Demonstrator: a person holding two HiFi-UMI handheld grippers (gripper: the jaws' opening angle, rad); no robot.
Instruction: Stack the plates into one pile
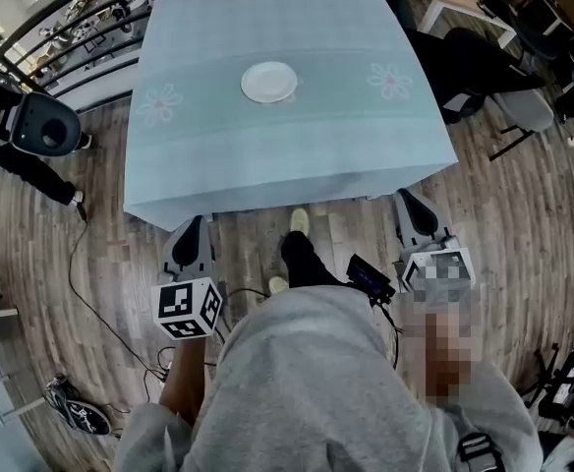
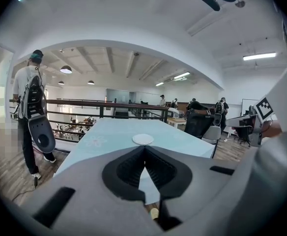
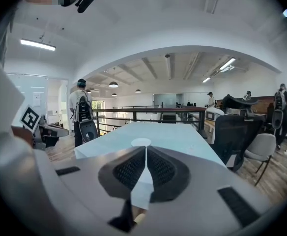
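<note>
I hold the left gripper (image 1: 193,226) and right gripper (image 1: 411,205) closed and empty, well back from the pale-blue-clothed bench (image 1: 267,160), best kept clear of its round white plate (image 1: 268,82), apparently the finished pile.

left gripper (image 1: 195,222): jaws together, empty | right gripper (image 1: 408,199): jaws together, empty

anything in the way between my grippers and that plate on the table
Nothing visible. The tablecloth is bare from its near edge to the white plate. The left gripper and right gripper are both shut and empty, short of that edge.
</note>
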